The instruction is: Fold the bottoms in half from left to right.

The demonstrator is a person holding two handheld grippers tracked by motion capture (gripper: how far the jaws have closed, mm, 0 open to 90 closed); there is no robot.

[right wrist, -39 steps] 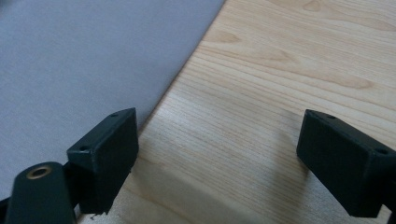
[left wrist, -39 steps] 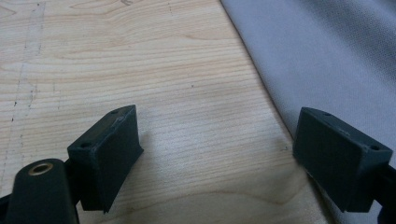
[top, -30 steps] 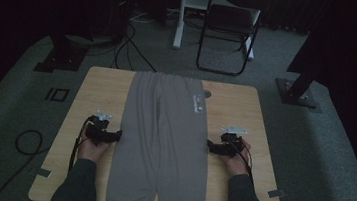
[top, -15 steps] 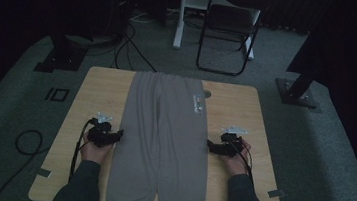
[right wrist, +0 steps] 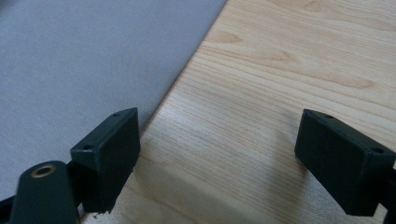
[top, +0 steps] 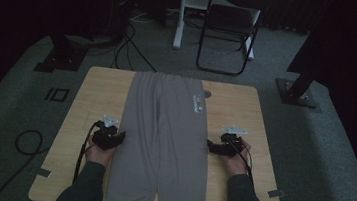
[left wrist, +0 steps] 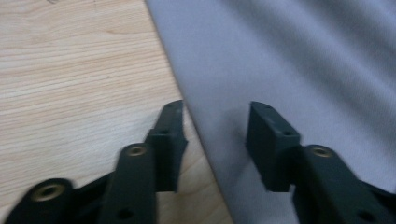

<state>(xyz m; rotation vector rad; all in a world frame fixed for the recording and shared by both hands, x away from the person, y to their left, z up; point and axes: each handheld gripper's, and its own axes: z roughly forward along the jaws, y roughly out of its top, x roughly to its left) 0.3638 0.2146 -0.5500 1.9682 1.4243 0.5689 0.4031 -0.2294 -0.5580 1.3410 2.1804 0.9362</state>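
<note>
Jaws closing astride trousers edge

The grey trousers run past the desk's near edge, their cuffs cut off by the high view's bottom edge. Their small printed label is too small to read.

A dim room: grey carpet, a light wooden table, a black folding chair behind it (beside a white post), cables trailing.
</note>
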